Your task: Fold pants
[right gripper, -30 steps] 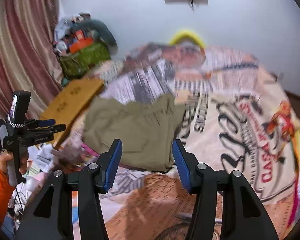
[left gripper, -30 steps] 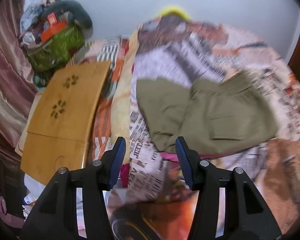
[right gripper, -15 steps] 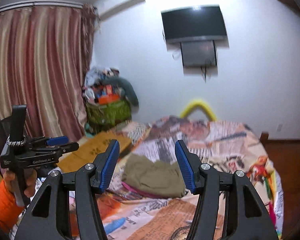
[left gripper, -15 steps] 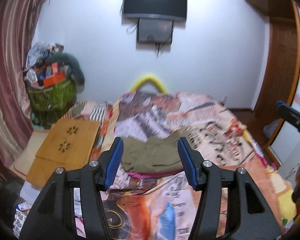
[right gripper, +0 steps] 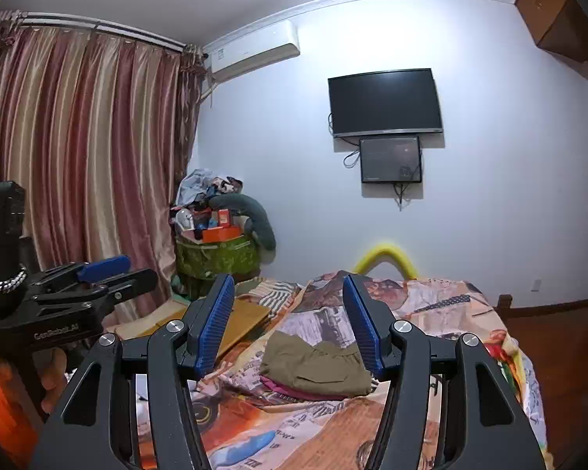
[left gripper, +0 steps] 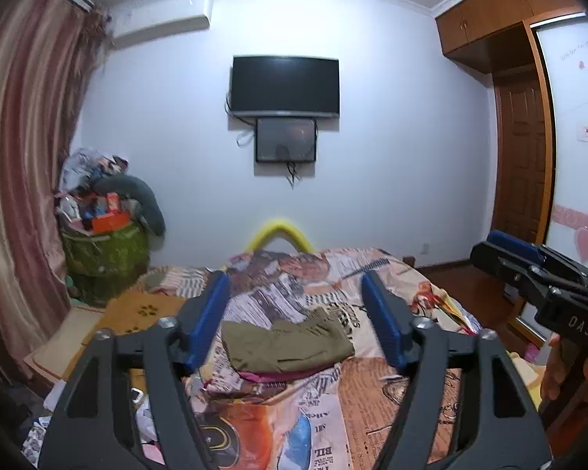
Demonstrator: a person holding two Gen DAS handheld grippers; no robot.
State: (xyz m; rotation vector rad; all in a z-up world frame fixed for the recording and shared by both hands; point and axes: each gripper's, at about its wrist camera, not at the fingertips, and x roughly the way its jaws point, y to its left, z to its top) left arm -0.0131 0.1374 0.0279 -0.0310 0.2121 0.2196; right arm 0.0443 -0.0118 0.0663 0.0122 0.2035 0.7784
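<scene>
Folded olive-green pants [left gripper: 286,346] lie in a neat stack on the patterned bed cover, on top of a pink garment [left gripper: 272,376]. They also show in the right wrist view [right gripper: 317,362]. My left gripper [left gripper: 298,319] is open and empty, held high and well back from the pants. My right gripper [right gripper: 288,323] is open and empty, also raised and far from the pants. The right gripper shows at the right edge of the left wrist view [left gripper: 536,274]; the left gripper shows at the left of the right wrist view [right gripper: 71,293].
The bed [left gripper: 372,403] has a newspaper-print cover. A wooden board [left gripper: 137,311] lies at its left. A green basket piled with clutter [left gripper: 102,250] stands in the corner by the curtain [right gripper: 78,164]. A TV [left gripper: 285,86] hangs on the wall. A wardrobe and door [left gripper: 521,164] stand at the right.
Both grippers have pulled back and tilted up from close over the pants, so the whole room now shows. The pants stay folded on the bed.
</scene>
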